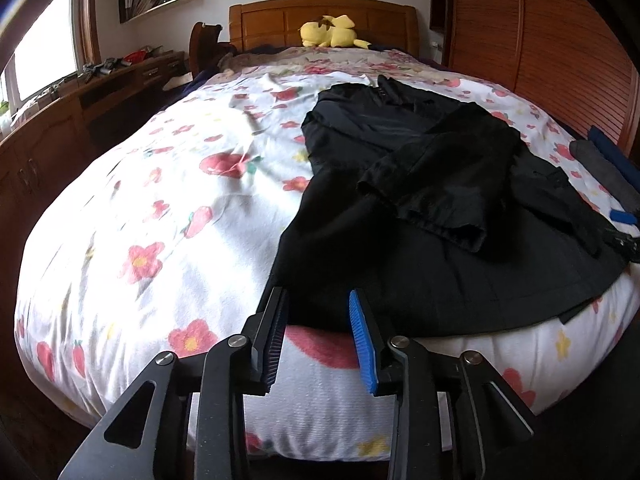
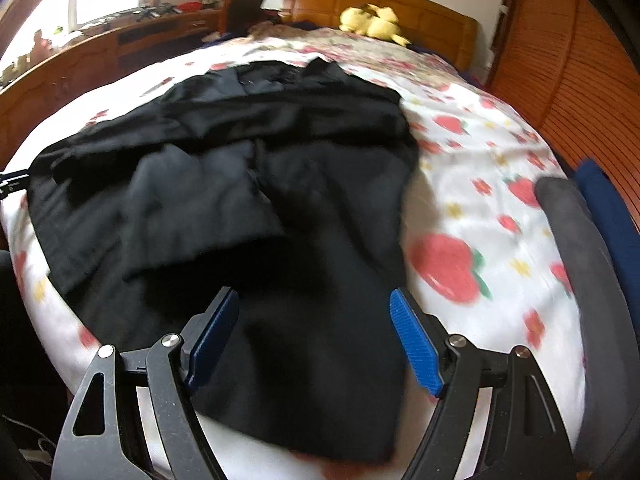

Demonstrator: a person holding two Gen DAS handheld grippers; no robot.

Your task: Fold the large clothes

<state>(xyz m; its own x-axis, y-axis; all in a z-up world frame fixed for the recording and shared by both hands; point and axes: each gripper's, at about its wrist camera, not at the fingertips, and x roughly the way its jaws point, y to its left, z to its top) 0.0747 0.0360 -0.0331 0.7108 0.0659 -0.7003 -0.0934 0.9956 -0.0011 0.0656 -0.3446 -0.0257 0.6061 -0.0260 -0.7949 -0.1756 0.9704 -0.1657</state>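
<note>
A large black garment (image 1: 420, 208) lies spread on the bed (image 1: 160, 208), on its right half, with a sleeve (image 1: 440, 184) folded across its middle. My left gripper (image 1: 318, 300) is open and empty, just short of the garment's near hem at its left corner. In the right wrist view the same garment (image 2: 248, 184) fills the middle, and its hem hangs over the bed's front edge. My right gripper (image 2: 314, 300) is open wide and empty, hovering over the garment's lower part. The tip of my right gripper (image 1: 624, 224) shows at the far right of the left wrist view.
The bed has a white flowered cover (image 2: 480, 216). A yellow plush toy (image 1: 332, 32) lies by the wooden headboard (image 1: 320, 16). A wooden desk with clutter (image 1: 100, 80) runs along the left. A slatted wooden wardrobe (image 1: 540, 40) stands right. Grey and blue folded clothes (image 2: 580, 232) lie at the bed's right edge.
</note>
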